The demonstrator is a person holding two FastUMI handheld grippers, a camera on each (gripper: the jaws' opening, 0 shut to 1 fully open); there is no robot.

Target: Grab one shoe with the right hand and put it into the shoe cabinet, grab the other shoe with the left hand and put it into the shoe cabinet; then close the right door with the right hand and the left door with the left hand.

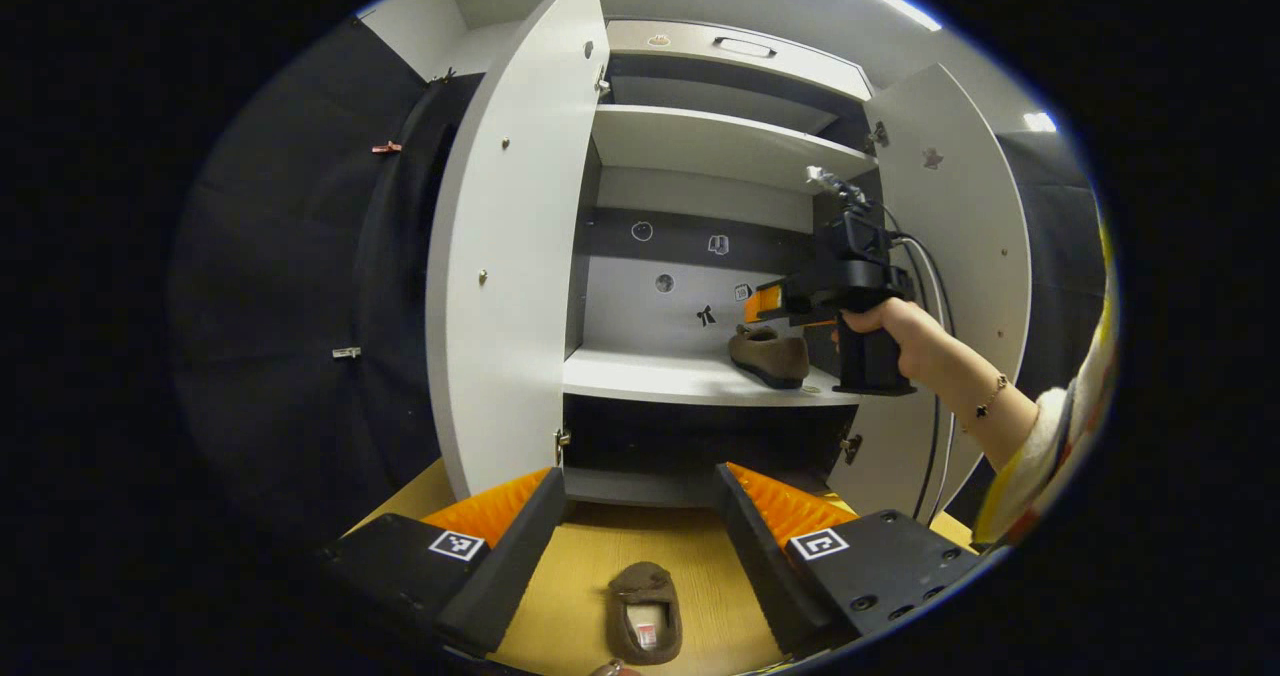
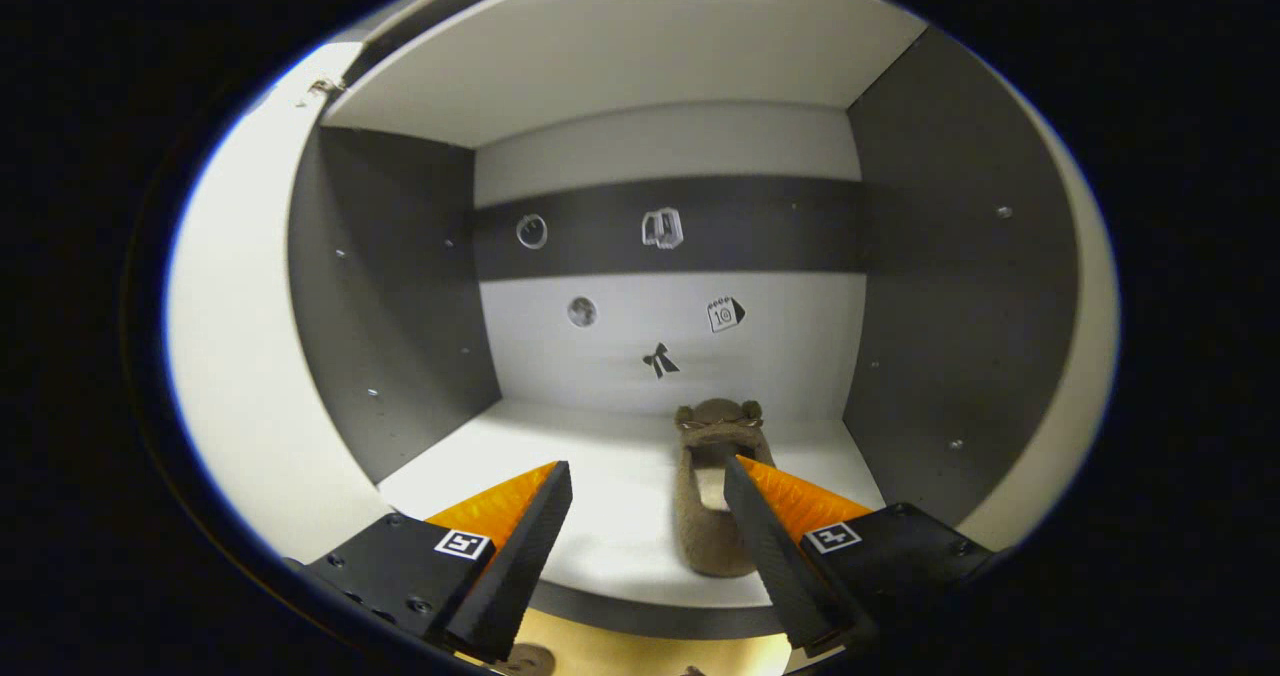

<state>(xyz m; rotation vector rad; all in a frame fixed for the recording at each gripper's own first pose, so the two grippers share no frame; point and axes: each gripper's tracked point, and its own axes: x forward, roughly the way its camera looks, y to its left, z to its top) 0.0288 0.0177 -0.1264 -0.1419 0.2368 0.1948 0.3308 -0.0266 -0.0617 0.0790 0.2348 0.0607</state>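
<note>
One brown shoe [image 1: 768, 354] lies on the white middle shelf [image 1: 640, 376] of the shoe cabinet, toe toward the back wall. In the right gripper view this shoe [image 2: 705, 541] rests on the shelf [image 2: 610, 516], partly behind one finger. My right gripper [image 2: 645, 464] is open just above the shelf's front, with nothing held. A hand holds that right gripper [image 1: 760, 301] in front of the shelf. The other brown shoe [image 1: 645, 613] sits on the wooden surface [image 1: 570, 576] below my open left gripper [image 1: 638, 472]. Both doors stand open: left door [image 1: 510, 256], right door [image 1: 960, 216].
An upper shelf [image 1: 720, 141] and a top drawer with a handle [image 1: 745, 48] sit above. Black cables [image 1: 935, 456] hang beside the right door. Dark booth cloth [image 1: 300, 306] lies left of the cabinet. The person's sleeve [image 1: 1050, 446] enters from the right.
</note>
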